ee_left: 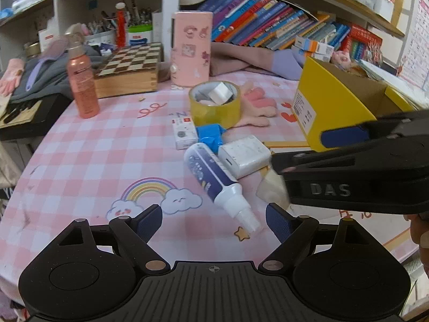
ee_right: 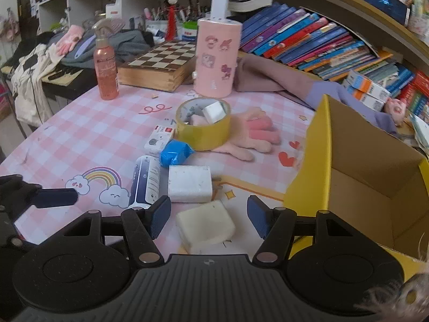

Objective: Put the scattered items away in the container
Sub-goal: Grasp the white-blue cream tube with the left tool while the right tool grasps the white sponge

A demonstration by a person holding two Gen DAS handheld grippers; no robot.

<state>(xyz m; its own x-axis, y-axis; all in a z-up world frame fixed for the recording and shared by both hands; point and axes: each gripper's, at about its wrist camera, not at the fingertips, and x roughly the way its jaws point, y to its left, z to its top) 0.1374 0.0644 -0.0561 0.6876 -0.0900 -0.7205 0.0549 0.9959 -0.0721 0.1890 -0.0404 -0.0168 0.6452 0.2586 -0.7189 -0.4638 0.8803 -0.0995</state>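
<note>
Left wrist view: the left gripper [ee_left: 213,221] is standing spread; a blue-and-white bottle [ee_left: 214,177] is lying just ahead between its fingers. The right gripper [ee_left: 346,150], marked "DAS", is crossing at right.

Right wrist view: the right gripper [ee_right: 208,216] is standing spread around a cream block [ee_right: 205,225]. The yellow box [ee_right: 356,177] is sitting open at right.
</note>
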